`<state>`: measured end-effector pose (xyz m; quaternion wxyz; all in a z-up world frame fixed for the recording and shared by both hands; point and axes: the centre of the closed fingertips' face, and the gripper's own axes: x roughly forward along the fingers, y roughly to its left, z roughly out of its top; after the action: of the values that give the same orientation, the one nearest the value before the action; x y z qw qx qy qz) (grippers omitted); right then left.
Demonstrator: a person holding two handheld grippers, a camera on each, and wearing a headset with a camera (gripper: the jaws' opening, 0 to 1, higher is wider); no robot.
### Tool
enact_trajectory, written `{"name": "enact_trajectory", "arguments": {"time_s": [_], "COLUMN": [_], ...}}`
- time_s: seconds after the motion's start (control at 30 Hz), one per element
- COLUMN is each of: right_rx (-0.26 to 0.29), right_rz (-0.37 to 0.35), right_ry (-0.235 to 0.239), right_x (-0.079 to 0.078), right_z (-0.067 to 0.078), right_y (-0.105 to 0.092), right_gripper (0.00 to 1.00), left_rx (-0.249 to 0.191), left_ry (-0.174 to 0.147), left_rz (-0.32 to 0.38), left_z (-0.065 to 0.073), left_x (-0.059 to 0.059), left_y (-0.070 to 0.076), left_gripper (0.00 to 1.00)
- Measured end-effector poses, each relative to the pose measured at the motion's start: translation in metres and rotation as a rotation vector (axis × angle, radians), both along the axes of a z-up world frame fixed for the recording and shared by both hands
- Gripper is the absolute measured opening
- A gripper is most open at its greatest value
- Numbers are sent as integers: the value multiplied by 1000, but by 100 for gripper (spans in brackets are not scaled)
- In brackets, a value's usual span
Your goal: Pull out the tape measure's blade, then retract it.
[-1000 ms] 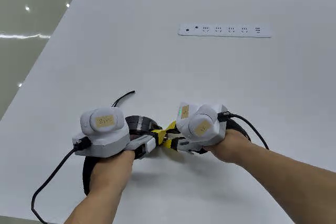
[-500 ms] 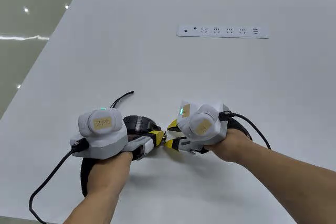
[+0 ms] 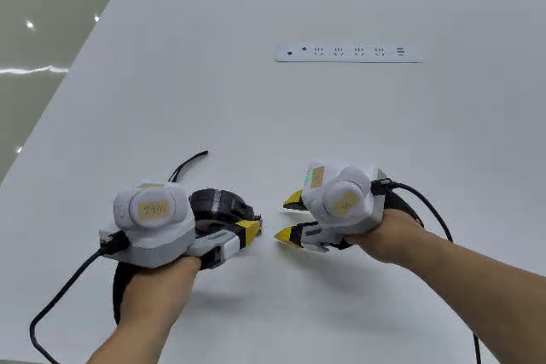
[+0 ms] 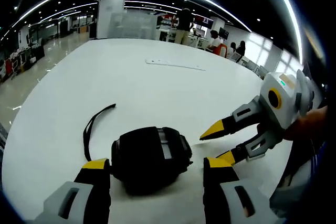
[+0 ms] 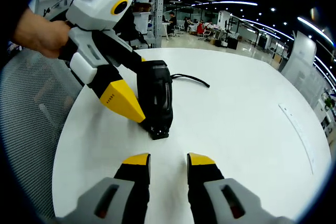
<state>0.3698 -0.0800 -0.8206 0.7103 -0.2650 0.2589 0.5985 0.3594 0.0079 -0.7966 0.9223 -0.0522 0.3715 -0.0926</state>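
Note:
A black tape measure (image 3: 217, 205) rests on the white table (image 3: 256, 108), its blade drawn inside and its black wrist strap (image 3: 189, 162) trailing away. My left gripper (image 3: 247, 217) is shut on its body; the left gripper view shows the case (image 4: 149, 156) sitting between the two yellow-tipped jaws (image 4: 156, 163). Just to its right, my right gripper (image 3: 288, 217) is open and holds nothing. From the right gripper view, the tape measure (image 5: 157, 98) lies a short way ahead of the open right gripper (image 5: 169, 159), with a left fingertip (image 5: 126, 102) pressed on its side.
A white power strip (image 3: 348, 52) lies flat at the far side of the table. The table's left edge (image 3: 77, 74) runs diagonally, with floor beyond it. Black cables (image 3: 60, 300) trail from both grippers toward me.
My right gripper has drawn back to the right, leaving a gap between its tips and the tape measure. The left gripper stays on the case.

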Motion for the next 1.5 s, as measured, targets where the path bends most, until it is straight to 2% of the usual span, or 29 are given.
{"name": "enact_trajectory", "arguments": {"time_s": [0.3,0.43,0.8,1.0,1.23,1.33,1.5], "right_rx": [10,22,46,49,52,73,81], "right_rz": [-58,-95,-191,-229,-262,-284,-311], "right_ry": [0,-1,5,16,10,4,-2], "right_x": [0,-1,-5,-8,-10,-10,-12], "right_z": [2,4,6,7,10,15,18], "right_y": [-22,-35,-67,-83,-104,-113,-128], "right_gripper": [32,35,41,45,48,49,51], "left_rx": [9,14,27,42,24,17,13], "left_ry": [-35,-45,-67,-86,-100,-107,-113], "left_rz": [-46,-103,-189,-264,-302,-338,-359], "left_z": [8,9,11,11,14,14,13], "left_x": [0,-2,-10,-16,-18,-22,-26], "left_y": [2,1,6,6,11,10,15], "left_gripper": [69,70,72,72,74,75,75]}}
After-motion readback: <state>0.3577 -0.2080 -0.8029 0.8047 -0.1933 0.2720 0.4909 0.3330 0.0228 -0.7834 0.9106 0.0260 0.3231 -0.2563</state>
